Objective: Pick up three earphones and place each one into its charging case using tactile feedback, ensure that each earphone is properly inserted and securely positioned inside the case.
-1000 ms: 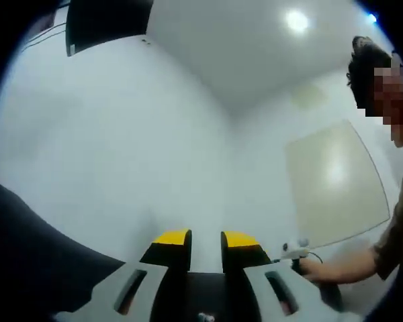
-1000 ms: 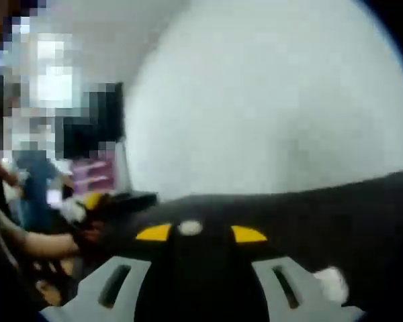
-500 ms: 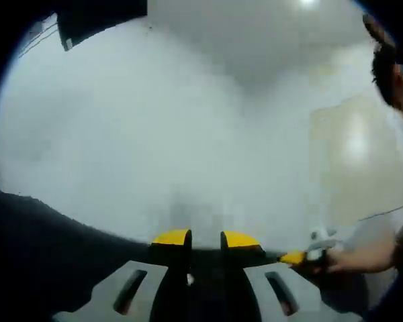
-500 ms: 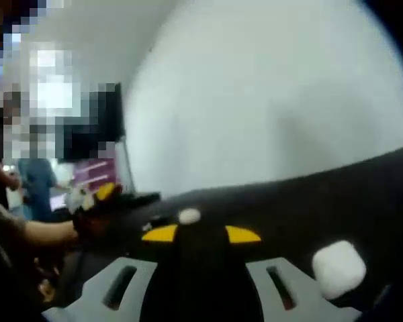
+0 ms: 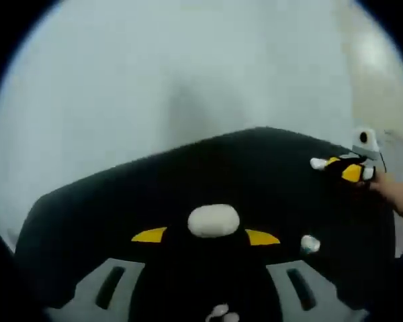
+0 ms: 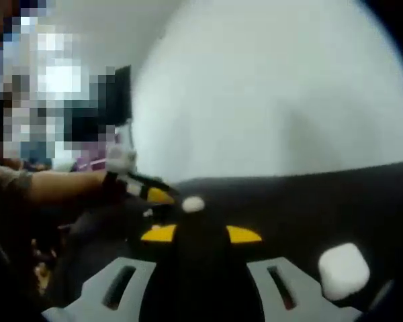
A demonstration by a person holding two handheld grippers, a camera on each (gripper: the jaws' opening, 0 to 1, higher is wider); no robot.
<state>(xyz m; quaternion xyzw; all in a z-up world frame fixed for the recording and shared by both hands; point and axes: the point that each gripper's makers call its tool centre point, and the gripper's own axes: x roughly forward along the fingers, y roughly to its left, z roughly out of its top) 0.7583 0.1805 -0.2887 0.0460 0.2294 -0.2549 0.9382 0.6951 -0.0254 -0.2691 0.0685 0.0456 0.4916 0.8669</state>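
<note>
In the left gripper view a white oval charging case (image 5: 213,220) lies on the black table (image 5: 121,215), just beyond and between the yellow tips of my left gripper (image 5: 205,236), which stands open. A small white piece (image 5: 309,244), too blurred to name, lies to its right. My right gripper (image 5: 349,171) comes in from the far right with a hand behind it. In the right gripper view my right gripper (image 6: 201,233) is open, a small white round piece (image 6: 192,204) lies just ahead of it, and a white case (image 6: 344,270) sits at the lower right. My left gripper (image 6: 148,192) reaches in from the left.
The black table (image 6: 309,201) ends at a pale wall (image 5: 188,80) behind it. A person's arm (image 6: 60,184) stretches in at the left of the right gripper view, with dark equipment (image 6: 121,94) behind. Both pictures are blurred.
The left gripper view has tipped down from the wall to the table, bringing the oval case into sight. My left jaws have spread apart. The left gripper has moved closer in the right gripper view.
</note>
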